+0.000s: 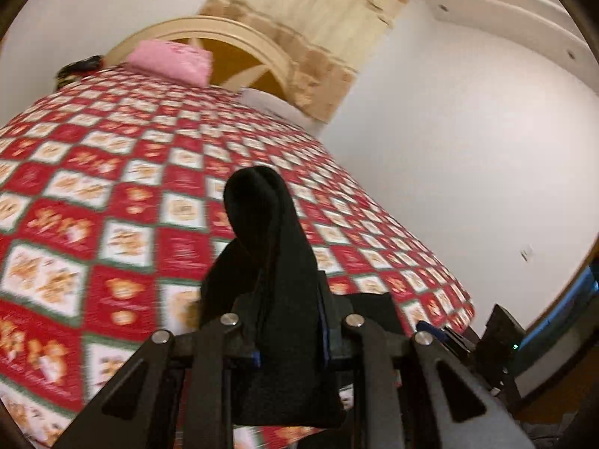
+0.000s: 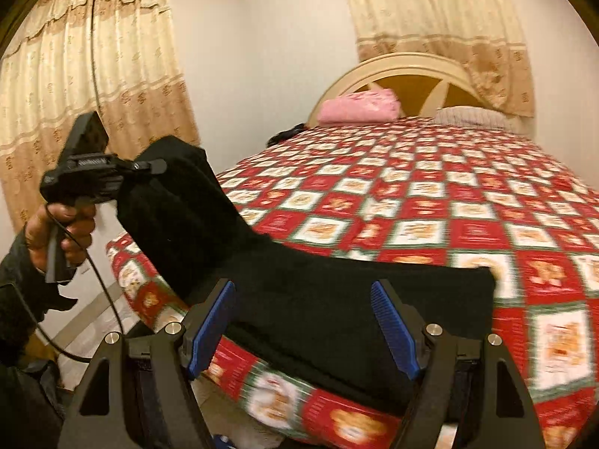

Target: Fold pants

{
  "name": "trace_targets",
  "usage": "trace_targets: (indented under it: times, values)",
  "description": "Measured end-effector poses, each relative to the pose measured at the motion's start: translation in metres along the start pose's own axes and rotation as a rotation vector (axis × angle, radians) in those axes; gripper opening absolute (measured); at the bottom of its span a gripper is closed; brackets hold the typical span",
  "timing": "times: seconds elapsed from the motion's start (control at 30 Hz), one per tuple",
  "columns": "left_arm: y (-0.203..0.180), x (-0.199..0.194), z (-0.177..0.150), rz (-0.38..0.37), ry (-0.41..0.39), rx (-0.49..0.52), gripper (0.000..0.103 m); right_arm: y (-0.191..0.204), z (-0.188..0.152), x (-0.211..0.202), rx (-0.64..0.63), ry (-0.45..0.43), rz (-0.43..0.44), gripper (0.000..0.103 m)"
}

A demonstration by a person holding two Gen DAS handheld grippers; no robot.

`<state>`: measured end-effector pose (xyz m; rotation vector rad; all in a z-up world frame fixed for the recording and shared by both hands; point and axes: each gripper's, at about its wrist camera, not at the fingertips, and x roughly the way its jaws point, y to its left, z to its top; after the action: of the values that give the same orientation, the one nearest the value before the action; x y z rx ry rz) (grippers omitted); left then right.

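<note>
The black pants (image 2: 337, 299) lie at the foot end of the bed (image 2: 468, 194), on its red and white checked cover, with one end lifted off the cover and up to the side of the bed. From the right wrist view the cloth runs from a flat part on the cover near the bed's foot edge, up in a thick slanting band to the left gripper (image 2: 159, 166), which hangs in the air beside the bed's corner.

The left gripper is clenched on the pants: in its own view the two fingers stand close together with a bunched fold of black cloth (image 1: 269, 232) squeezed between them and sticking out past the tips. The person's left hand (image 2: 65, 232) wraps the handle from below, fingers curled round it, a dark sleeve (image 2: 15, 280) at the wrist and a thin black cable (image 2: 101, 288) looping down from the tool. The tool sits roughly level, its tip toward the bed.

The right gripper (image 2: 303, 329) is released. Its blue pads (image 2: 209, 329) stand wide apart, tilted down toward the flat part of the pants near the bed's foot edge; the cloth shows between them, but whether the pads touch it cannot be told.

At the head of the bed a pink pillow (image 2: 359, 110) rests against the arched headboard (image 2: 404, 71), a pale pillow (image 2: 471, 116) beside it. Cream curtains (image 2: 93, 75) hang on the walls behind and beside the bed.
</note>
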<state>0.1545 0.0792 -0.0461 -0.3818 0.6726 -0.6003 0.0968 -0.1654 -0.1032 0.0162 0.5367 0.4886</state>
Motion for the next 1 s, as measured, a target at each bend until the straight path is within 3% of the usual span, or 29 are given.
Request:
trace_targets:
  times: [0.27,0.43,0.63,0.7,0.9,1.0]
  values:
    - [-0.067,0.074,-0.012,-0.031,0.143,0.116,0.022,-0.064,-0.014,-0.041,0.138,-0.075,-0.125,0.076]
    - [-0.093,0.128,-0.034,-0.008,0.232,0.164,0.022,-0.097,-0.015,-0.050,0.262,-0.110,-0.176,0.076]
    - [-0.111,0.180,-0.059,0.047,0.294,0.228,0.022,-0.106,-0.025,-0.042,0.302,-0.084,-0.199,0.076]
    - [-0.115,0.189,-0.065,0.053,0.298,0.228,0.024,-0.107,-0.028,-0.038,0.305,-0.077,-0.201,0.076]
    - [-0.134,0.185,-0.075,-0.047,0.301,0.208,0.038,-0.118,-0.035,-0.034,0.346,-0.067,-0.211,0.076]
    - [-0.141,0.169,-0.076,-0.104,0.280,0.220,0.040,-0.124,-0.036,-0.036,0.378,-0.076,-0.210,0.076]
